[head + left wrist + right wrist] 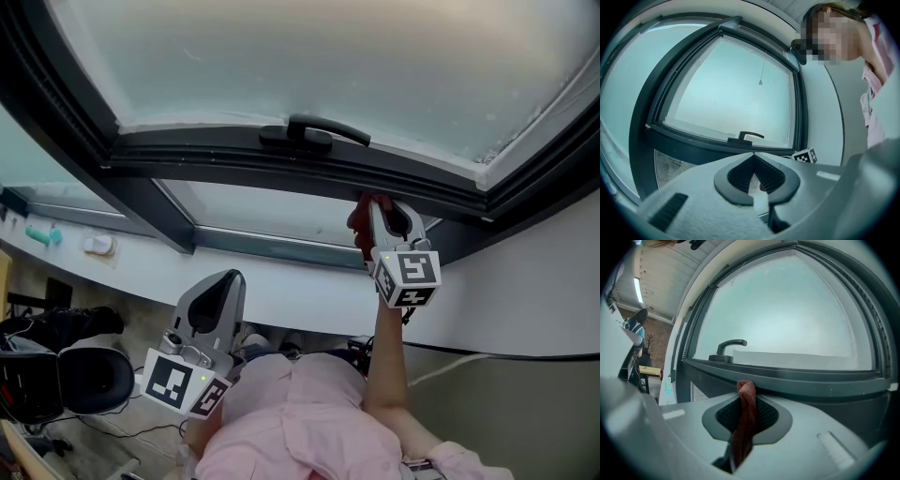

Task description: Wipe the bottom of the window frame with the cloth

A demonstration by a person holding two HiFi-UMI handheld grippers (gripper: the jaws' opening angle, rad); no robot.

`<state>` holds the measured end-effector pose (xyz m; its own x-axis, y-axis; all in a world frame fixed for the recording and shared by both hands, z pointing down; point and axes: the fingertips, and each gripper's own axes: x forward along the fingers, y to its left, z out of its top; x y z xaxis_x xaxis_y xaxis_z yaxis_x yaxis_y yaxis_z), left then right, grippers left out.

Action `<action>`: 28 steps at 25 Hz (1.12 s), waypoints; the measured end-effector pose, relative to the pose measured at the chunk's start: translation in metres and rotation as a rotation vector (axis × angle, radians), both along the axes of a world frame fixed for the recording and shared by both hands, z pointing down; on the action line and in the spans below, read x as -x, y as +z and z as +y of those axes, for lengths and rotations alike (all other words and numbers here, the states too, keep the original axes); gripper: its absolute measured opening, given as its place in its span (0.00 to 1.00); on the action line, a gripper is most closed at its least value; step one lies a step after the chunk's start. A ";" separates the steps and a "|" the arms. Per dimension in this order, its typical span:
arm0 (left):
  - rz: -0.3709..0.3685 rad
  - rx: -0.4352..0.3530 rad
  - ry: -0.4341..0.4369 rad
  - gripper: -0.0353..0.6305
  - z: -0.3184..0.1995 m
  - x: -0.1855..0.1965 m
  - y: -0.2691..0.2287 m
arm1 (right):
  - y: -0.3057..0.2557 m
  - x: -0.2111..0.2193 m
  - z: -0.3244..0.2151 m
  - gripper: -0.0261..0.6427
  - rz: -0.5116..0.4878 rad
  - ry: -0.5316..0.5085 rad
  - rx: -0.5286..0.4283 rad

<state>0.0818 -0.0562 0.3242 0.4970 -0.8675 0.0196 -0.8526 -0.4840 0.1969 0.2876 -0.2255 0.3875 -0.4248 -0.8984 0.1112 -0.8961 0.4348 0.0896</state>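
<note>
A dark red cloth (745,420) is pinched between the jaws of my right gripper (746,386), its folded end poking past the tips. In the head view the right gripper (378,204) holds the cloth (358,220) against the dark bottom rail of the window frame (281,169), to the right of the black handle (309,131). My left gripper (223,281) hangs lower left, away from the frame, shut with nothing in it. In the left gripper view its jaws (753,157) meet at the tips.
The tilted window pane (309,66) fills the top. A white sill (141,258) holds a teal object (42,236) and a small white thing (98,246) at left. Dark equipment (56,366) sits at lower left. A white wall (544,281) stands at right.
</note>
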 end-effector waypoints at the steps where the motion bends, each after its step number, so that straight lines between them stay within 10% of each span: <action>1: 0.000 0.000 0.003 0.05 0.000 -0.001 0.000 | 0.000 -0.002 0.000 0.11 -0.001 0.004 -0.001; 28: -0.014 0.000 0.041 0.05 -0.005 -0.017 -0.002 | -0.002 -0.072 0.003 0.11 -0.039 0.150 -0.002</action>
